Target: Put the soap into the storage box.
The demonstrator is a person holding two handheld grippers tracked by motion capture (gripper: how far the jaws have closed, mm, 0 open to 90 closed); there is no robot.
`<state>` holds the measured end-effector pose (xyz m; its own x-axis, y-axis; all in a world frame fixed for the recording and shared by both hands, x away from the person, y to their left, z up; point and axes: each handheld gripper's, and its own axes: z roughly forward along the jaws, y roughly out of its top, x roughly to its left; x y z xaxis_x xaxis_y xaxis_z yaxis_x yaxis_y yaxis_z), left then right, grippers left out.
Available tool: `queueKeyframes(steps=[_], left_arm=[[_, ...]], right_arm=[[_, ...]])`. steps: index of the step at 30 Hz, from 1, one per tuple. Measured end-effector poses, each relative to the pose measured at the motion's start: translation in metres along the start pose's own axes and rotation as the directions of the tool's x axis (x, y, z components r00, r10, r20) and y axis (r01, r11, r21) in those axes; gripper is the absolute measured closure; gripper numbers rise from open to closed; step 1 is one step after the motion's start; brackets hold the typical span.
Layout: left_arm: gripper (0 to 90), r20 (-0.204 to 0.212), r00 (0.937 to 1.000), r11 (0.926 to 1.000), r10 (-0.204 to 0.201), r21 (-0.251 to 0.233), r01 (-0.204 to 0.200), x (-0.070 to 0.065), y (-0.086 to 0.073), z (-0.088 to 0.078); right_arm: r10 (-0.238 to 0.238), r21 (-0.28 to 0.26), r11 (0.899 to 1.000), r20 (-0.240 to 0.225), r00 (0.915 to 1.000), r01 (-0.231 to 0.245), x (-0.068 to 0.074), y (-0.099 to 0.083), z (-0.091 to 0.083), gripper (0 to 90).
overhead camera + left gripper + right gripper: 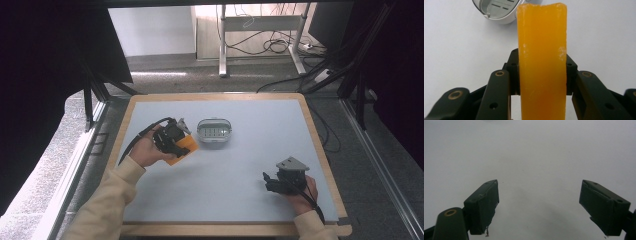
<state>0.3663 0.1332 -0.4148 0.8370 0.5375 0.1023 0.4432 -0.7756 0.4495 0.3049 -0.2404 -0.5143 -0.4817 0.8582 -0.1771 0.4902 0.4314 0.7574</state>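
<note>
Fingers of left gripper [179,145] clamped on orange block [183,149], left of centre in high view; in left gripper view we see both black pads [513,72] pressed against block's sides [542,65], block rising up middle of frame. White oval container [214,131] sits just right of block, near frame centre; its rim shows at upper left of left gripper view [496,11]. Right gripper [270,181] at lower right on grey table [240,170]; we see jaws spread wide, nothing between, in right gripper view [539,205].
</note>
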Motion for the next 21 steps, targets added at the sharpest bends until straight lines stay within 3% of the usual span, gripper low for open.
queueKeyframes(steps=[12, 21], left_arm=[[62.2, 0.000, 0.9995, 0.9995, 0.031, -0.003, -0.031, 0.002, 0.013, 0.004], [62.2, -0.028, 0.9980, 0.9984, 0.057, -0.001, -0.057, 0.009, 0.021, 0.007]], right_arm=[[-0.001, -0.002, 1.000, -0.002, 1.0000, 0.001, 0.000, 0.000, 0.000, 16.4], [0.003, -0.001, 1.000, 0.000, 1.0000, -0.003, 0.000, 0.000, 0.000, 16.4]])
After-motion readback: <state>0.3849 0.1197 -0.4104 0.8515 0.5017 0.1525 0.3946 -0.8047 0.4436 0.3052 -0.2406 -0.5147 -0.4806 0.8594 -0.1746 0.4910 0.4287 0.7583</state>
